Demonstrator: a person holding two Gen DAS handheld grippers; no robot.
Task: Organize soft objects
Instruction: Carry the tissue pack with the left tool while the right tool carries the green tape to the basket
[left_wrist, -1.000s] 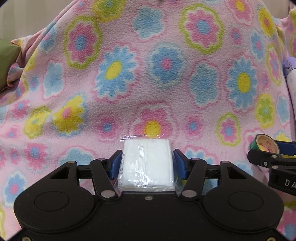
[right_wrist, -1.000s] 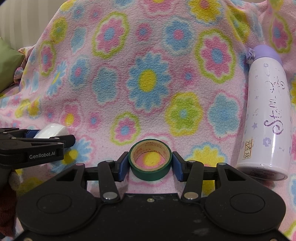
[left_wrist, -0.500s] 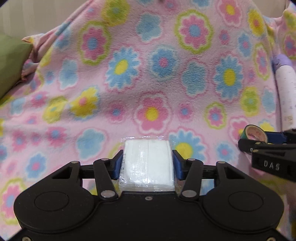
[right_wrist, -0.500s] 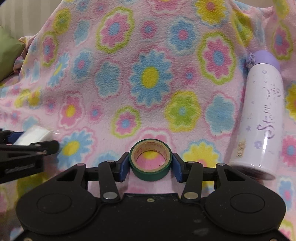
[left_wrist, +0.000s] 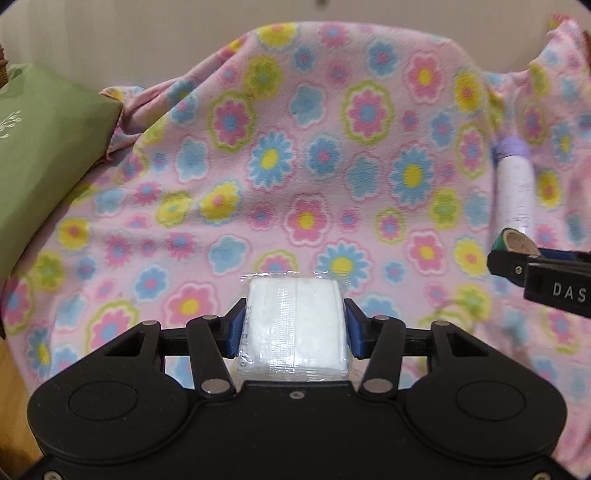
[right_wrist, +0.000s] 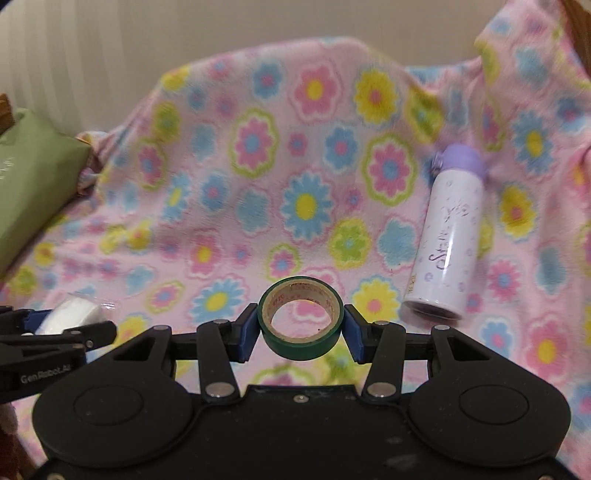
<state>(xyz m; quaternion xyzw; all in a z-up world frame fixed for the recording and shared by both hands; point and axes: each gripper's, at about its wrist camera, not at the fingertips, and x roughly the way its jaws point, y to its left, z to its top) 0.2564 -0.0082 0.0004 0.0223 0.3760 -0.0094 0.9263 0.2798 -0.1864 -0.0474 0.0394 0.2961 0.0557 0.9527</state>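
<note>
Left tongs (left_wrist: 294, 326) clamped on white tissue pack (left_wrist: 293, 325), right tongs (right_wrist: 300, 334) on green tape roll (right_wrist: 300, 317); both now lifted clear of flowered blanket (left_wrist: 295, 166), carried off; bottle (right_wrist: 448, 229) left beyond.

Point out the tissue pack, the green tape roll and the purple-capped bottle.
tissue pack (left_wrist: 295, 325), left wrist view, middle of its top face
green tape roll (right_wrist: 301, 345), right wrist view, front outer band
purple-capped bottle (right_wrist: 445, 243), right wrist view, mid body

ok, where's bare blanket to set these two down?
Free: the wide middle of the flowered blanket, between the green cushion and the lying white bottle. Crowded: the right edge by the bottle and the left edge against the cushion.
</note>
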